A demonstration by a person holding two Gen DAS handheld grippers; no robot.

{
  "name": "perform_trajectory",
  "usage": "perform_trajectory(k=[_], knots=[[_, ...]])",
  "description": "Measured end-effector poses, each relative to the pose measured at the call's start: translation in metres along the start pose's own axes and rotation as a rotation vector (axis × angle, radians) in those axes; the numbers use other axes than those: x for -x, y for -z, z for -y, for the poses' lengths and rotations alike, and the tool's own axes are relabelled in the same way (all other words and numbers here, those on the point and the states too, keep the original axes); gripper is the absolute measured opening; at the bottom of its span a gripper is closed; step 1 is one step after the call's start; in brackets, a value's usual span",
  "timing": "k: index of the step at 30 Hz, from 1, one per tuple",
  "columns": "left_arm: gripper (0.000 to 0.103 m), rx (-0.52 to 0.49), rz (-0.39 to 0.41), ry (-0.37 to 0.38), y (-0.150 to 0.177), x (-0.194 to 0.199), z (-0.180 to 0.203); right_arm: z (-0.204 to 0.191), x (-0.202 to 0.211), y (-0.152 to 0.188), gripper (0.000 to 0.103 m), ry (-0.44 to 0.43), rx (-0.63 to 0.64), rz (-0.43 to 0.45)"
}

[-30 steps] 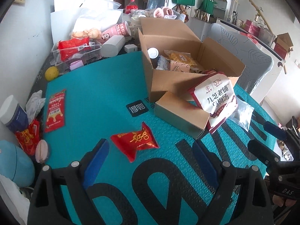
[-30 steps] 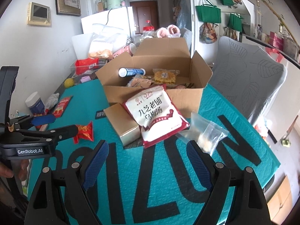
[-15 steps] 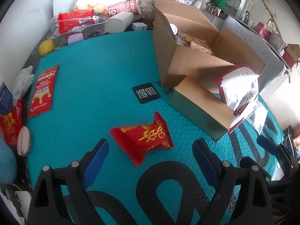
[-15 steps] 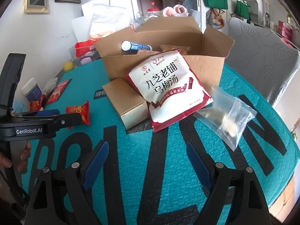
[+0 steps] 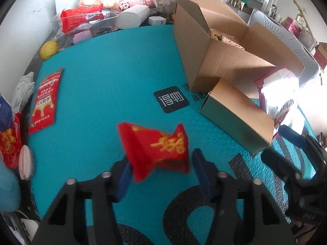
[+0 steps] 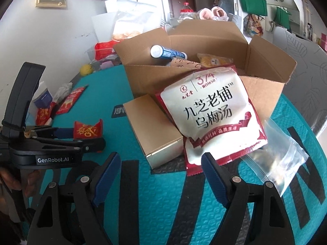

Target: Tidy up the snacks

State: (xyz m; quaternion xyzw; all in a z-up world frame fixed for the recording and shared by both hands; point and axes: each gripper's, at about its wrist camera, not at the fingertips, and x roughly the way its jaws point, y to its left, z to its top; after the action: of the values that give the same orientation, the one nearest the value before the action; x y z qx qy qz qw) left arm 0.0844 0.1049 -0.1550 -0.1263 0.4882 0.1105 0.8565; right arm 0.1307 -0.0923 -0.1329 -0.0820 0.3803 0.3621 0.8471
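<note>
The left tongs point(image 5: 161, 169) had just been closing around a red snack packet point(image 5: 157, 147) near the counter's point(image 5: 114, 77) front edge, grip uncertain. The right tongs point(image 6: 161, 173) stood open before a white-and-red drink-mix pouch point(image 6: 210, 114) leaning on the cardboard box point(image 6: 263, 61).

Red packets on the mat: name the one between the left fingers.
The crumpled red packet with gold characters, between the fingers; the flat red sachet lies far left.

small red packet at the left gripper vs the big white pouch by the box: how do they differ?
The red snack packet sits between the left gripper fingers; the white pouch is ungripped, ahead of the right gripper. The red snack packet is small; the white pouch is far larger, propped against the cardboard box. Both are sealed and outside the box.
</note>
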Motion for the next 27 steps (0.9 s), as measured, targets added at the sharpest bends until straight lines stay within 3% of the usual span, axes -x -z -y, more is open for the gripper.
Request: perform_trajectory(k=[9,12,18,27], knots=[[0.047,-0.002,0.049,0.047,0.003,0.012,-0.008,-0.01,-0.026,-0.008,0.068,-0.028,0.023,-0.038],[0.047,0.005,0.07,0.05,0.003,0.018,-0.01,-0.013,-0.032,-0.01,0.052,-0.006,0.039,-0.058],[0.047,0.003,0.052,0.012,0.003,0.018,-0.012,-0.023,-0.023,0.0,0.046,0.004,0.082,-0.081],[0.048,0.049,0.058,0.081,0.0,0.02,-0.017,-0.017,0.0,0.018,0.046,0.037,0.043,-0.115]])
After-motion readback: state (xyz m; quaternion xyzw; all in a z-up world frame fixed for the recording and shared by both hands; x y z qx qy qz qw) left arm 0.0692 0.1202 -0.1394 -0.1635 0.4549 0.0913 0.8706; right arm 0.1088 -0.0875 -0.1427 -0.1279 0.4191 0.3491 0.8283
